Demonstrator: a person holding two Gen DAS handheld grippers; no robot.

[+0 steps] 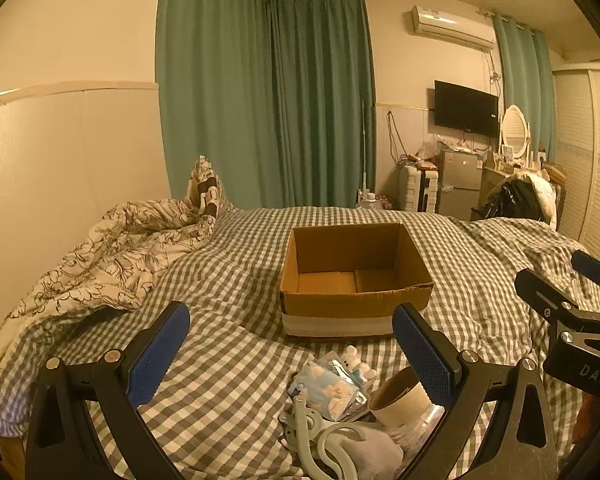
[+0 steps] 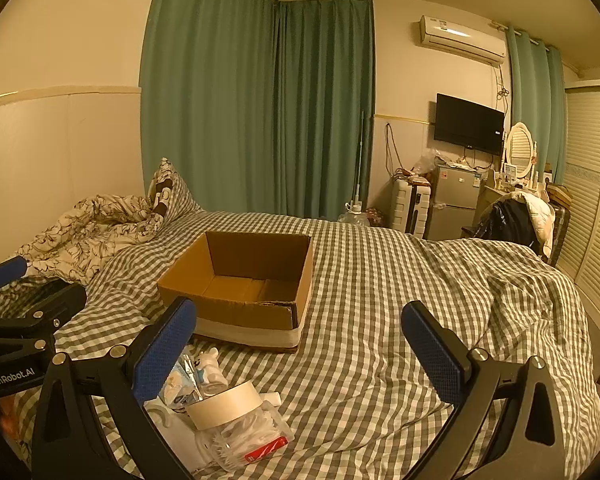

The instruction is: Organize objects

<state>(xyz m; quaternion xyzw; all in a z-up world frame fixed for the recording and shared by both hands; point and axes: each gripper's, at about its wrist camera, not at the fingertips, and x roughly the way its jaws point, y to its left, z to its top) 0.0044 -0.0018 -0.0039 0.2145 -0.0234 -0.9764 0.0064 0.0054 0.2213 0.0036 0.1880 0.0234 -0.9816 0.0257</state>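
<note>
An open, empty cardboard box sits on the checked bed cover; it also shows in the right wrist view. In front of it lies a pile of small items: a roll of tape, a light blue packet, a small white figure, a clear tub of cotton swabs and a grey clip. My left gripper is open and empty above the pile. My right gripper is open and empty, to the right of the pile.
A crumpled floral duvet lies at the bed's left against the wall. Green curtains hang behind the bed. A suitcase, small fridge and a chair with clothes stand beyond the bed's far right.
</note>
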